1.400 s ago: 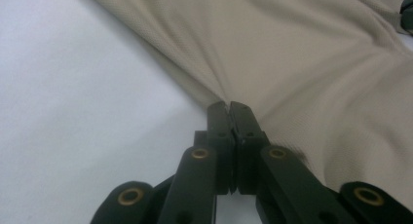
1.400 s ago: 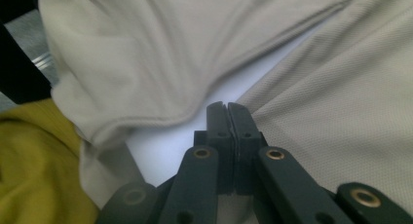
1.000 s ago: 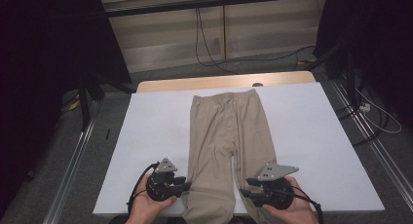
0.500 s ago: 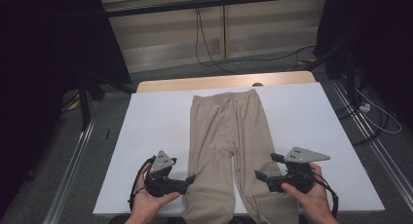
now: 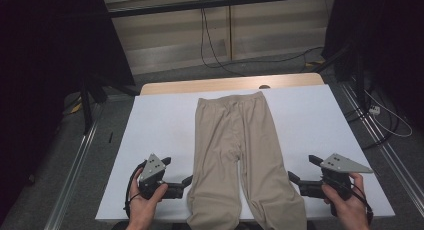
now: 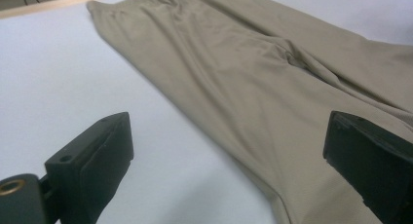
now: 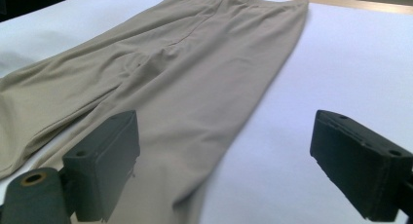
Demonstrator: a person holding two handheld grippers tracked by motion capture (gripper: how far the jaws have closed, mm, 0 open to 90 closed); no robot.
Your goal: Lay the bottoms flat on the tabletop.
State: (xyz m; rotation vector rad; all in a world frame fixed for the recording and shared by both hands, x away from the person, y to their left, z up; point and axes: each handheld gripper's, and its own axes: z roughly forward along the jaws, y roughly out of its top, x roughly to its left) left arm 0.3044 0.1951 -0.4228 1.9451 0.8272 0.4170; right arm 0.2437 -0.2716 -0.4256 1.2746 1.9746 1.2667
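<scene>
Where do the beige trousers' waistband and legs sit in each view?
High view: trousers at centre, waistband far, legs toward the person.
Left gripper view: trousers cross from upper left to lower right.
Right gripper view: trousers cross from upper right to lower left.
Shared landmark: the waistband.

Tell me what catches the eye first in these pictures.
The beige trousers lie spread flat down the middle of the white table, waistband at the far end and leg ends at the near edge. At either side of the legs sits a hand-held gripper, the left gripper and the right gripper, whose jaws have just been opening and now hold nothing.
</scene>
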